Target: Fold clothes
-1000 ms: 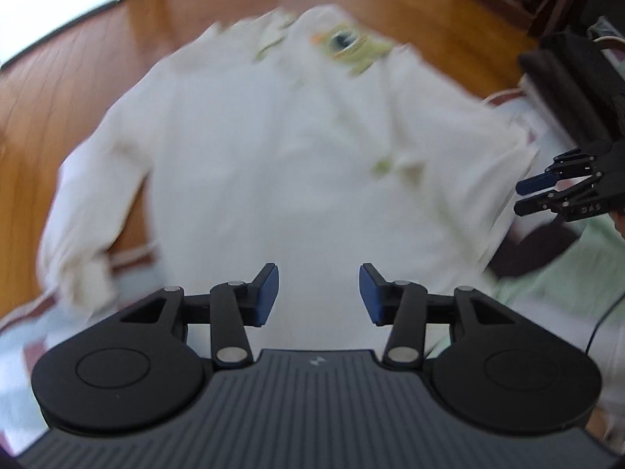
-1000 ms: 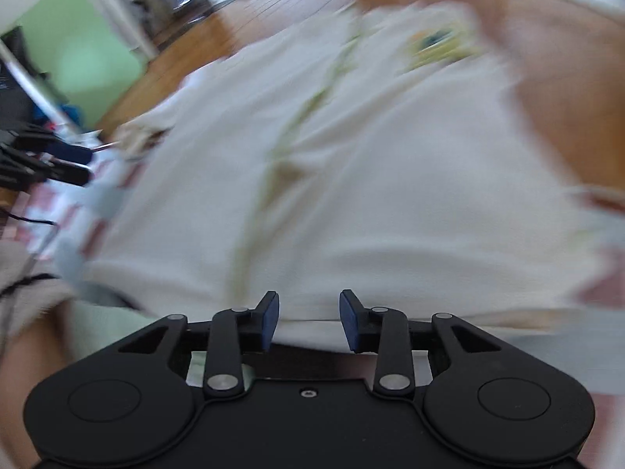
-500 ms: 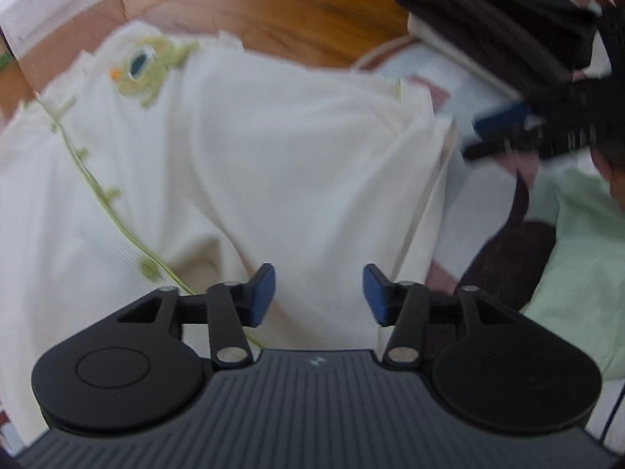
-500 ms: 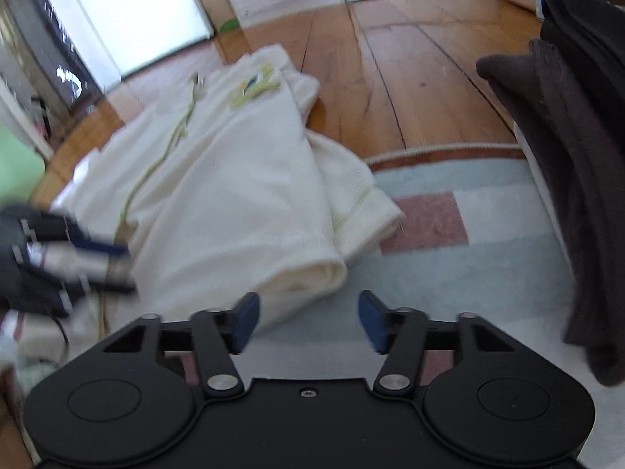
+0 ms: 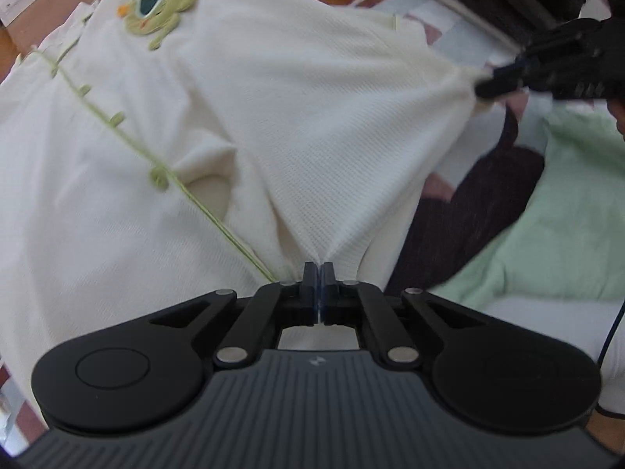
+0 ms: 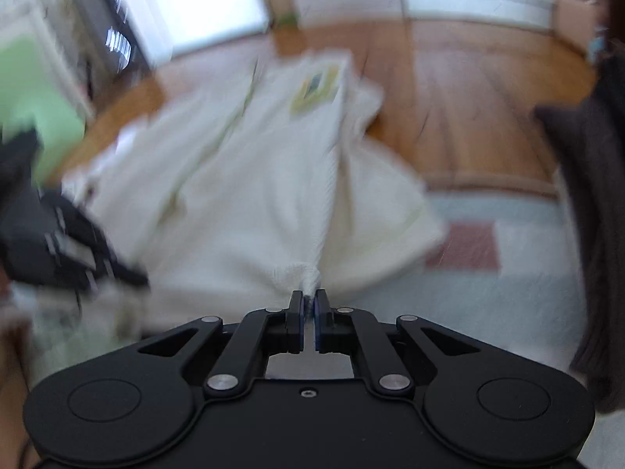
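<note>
Both the left gripper point(image 5: 319, 273) and right gripper point(image 6: 309, 300) have jaws pinched tight on the cream frog-appliqué garment point(image 5: 273, 125), stretching its edge above the rug point(image 6: 488, 211); it looks partly folded, more folding left.

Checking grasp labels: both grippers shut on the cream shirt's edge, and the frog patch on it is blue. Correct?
Not quite. Both grippers are shut on the cream shirt: the left gripper and right gripper each pinch its fabric. But the frog patch is green, not blue, with a dark eye and a small orange spot. The left wrist view shows it clearly.
</note>
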The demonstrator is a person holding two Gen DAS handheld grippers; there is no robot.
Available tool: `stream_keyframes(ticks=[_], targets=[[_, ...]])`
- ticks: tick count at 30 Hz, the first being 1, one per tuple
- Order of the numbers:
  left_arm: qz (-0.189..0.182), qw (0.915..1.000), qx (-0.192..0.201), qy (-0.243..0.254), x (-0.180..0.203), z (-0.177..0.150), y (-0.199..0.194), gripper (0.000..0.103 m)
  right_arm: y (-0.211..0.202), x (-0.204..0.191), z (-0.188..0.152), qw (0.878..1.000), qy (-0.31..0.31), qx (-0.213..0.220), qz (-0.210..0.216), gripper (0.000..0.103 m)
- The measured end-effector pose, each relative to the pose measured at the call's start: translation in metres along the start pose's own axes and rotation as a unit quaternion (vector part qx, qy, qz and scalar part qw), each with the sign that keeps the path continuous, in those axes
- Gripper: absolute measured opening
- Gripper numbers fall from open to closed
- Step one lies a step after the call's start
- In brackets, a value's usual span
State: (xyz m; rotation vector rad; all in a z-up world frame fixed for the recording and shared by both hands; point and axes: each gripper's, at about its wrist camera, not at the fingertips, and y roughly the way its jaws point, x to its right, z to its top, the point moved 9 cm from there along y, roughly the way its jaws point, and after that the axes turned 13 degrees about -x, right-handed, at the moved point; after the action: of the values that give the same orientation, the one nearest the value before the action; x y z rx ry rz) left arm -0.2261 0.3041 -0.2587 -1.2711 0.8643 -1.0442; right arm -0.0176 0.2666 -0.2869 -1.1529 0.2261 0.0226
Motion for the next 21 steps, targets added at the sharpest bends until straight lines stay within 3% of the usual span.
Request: stream_keyframes(ticks=[3, 6, 7, 8, 10, 15, 19, 21], targets=[[0.012, 0.9999, -0.004, -0.003, 0.002, 0.001, -0.001, 0.005, 0.027, -0.004, -0.014, 0.998, -0.021, -0.047, -0.043, 0.006], [-0.011, 0.9997, 0.022, -0.008, 0.005, 0.006, -0.013, 0.022, 0.015, 0.004, -0.008, 0.999, 0.013, -0.031, -0.019, 0.013], [-0.025, 0.9987, 0.043, -0.012, 0.006, 0.011, -0.022, 0.038, 0.009, 0.012, -0.003, 0.999, 0.037, -0.017, -0.009, 0.026], [-0.040, 0.9968, 0.066, -0.020, 0.006, 0.016, -0.031, 0.050, 0.002, 0.021, 0.002, 0.998, 0.060, -0.002, 0.002, 0.047], [-0.065, 0.9913, 0.103, -0.049, -0.002, 0.027, -0.046, 0.054, -0.012, 0.039, 0.012, 0.994, 0.106, 0.027, 0.024, 0.064], [-0.070, 0.9774, 0.115, -0.163, -0.049, 0.068, -0.049, 0.054, 0.001, 0.090, 0.051, 0.983, 0.179, 0.020, 0.024, 0.064], [-0.069, 0.9568, 0.124, -0.254, -0.090, 0.094, -0.047, 0.054, 0.039, 0.110, 0.072, 0.982, 0.187, -0.020, 0.010, 0.061], [-0.071, 0.9458, 0.149, -0.280, -0.106, 0.099, -0.046, 0.054, 0.043, 0.090, 0.077, 0.992, 0.123, -0.019, -0.004, 0.027]])
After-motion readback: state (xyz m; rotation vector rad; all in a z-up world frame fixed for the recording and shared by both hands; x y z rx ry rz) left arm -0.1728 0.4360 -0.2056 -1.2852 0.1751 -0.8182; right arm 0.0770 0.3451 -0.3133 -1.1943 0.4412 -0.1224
